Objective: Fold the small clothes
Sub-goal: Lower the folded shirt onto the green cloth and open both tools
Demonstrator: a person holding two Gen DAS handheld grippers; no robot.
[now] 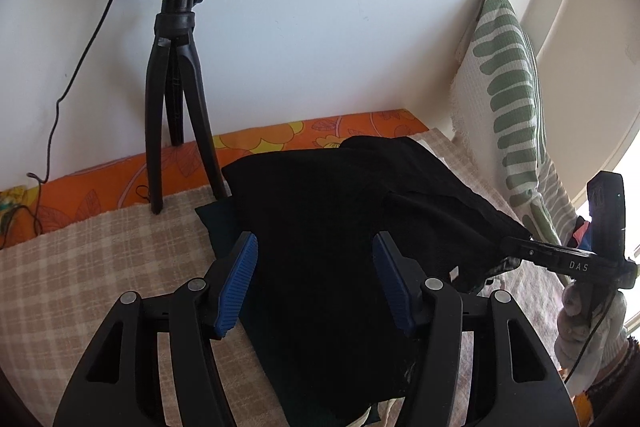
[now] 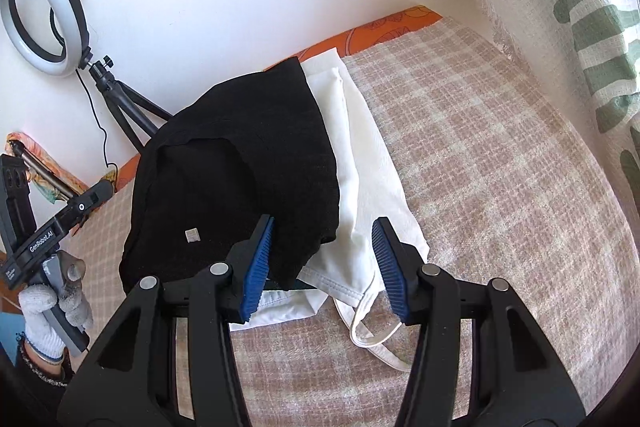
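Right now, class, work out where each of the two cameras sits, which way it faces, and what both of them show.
Left wrist: on the left gripper, looking down along open jaws over the black garment towards the wall; the right gripper shows at right.
Right wrist: on the right gripper, facing black garment, white garment; gloved left hand shows.
Shared: black garment, ring light, checked cloth, leaf-patterned cushion.

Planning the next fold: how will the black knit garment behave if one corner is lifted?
The black knit garment will probably droop limply; it already lies in soft creases. It looks thin, so likely light. It may drag the white cloth garment beneath it.
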